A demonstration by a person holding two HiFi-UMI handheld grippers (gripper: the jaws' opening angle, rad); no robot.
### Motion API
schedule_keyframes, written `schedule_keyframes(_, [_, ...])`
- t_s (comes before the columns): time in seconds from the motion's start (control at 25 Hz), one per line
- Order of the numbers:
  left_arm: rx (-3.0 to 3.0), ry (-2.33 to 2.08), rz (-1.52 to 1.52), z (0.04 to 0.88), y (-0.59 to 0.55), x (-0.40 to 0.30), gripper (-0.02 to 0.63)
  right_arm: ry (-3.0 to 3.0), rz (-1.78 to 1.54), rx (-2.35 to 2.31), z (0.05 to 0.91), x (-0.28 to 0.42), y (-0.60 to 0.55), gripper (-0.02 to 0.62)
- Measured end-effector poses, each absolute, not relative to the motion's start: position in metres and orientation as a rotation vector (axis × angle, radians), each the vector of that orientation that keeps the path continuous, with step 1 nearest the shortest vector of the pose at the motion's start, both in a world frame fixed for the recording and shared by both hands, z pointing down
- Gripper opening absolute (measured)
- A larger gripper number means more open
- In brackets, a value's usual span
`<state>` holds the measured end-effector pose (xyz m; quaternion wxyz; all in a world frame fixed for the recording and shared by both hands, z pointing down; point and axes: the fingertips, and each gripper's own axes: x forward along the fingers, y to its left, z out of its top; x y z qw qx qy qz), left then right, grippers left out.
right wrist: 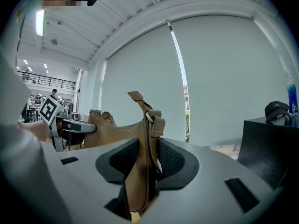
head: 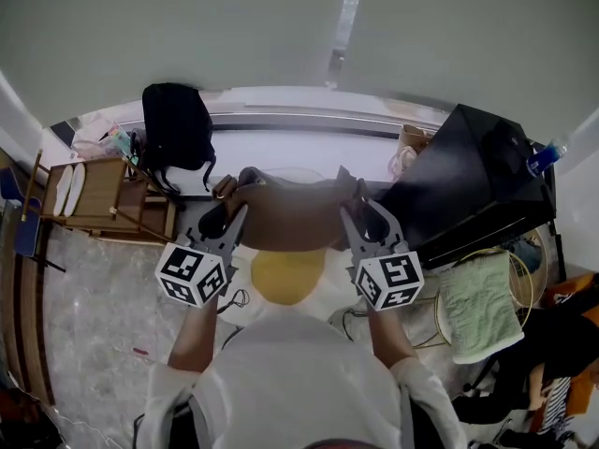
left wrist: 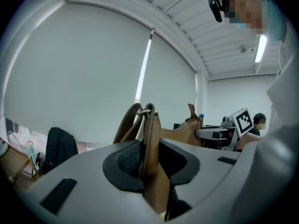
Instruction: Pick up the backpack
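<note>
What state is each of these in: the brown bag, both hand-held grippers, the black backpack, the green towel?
Brown bag: held up in the air, gripped at both ends.
Left hand-held gripper: shut on the bag's left end.
Right hand-held gripper: shut on the bag's right end.
Black backpack: upright on the window ledge, untouched.
Green towel: draped over a stand.

Soft daylight through the blind (head: pixel 187 26) — fisheye-bent edges, dark vignetted corners.

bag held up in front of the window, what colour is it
The bag is plain tan brown, with no pattern. It shows best in the right gripper view.
</note>
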<state>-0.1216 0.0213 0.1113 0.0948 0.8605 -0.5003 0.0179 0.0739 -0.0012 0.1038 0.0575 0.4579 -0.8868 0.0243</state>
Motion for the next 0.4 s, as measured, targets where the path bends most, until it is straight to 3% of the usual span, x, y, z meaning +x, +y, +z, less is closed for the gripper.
schedule_keyframes(0.4, [2.541, -1.488, 0.055, 0.1127, 0.02, -0.1278, 0.107, -2.687, 0.085, 1.377, 0.1059, 0.0676, -0.0036, 0.152])
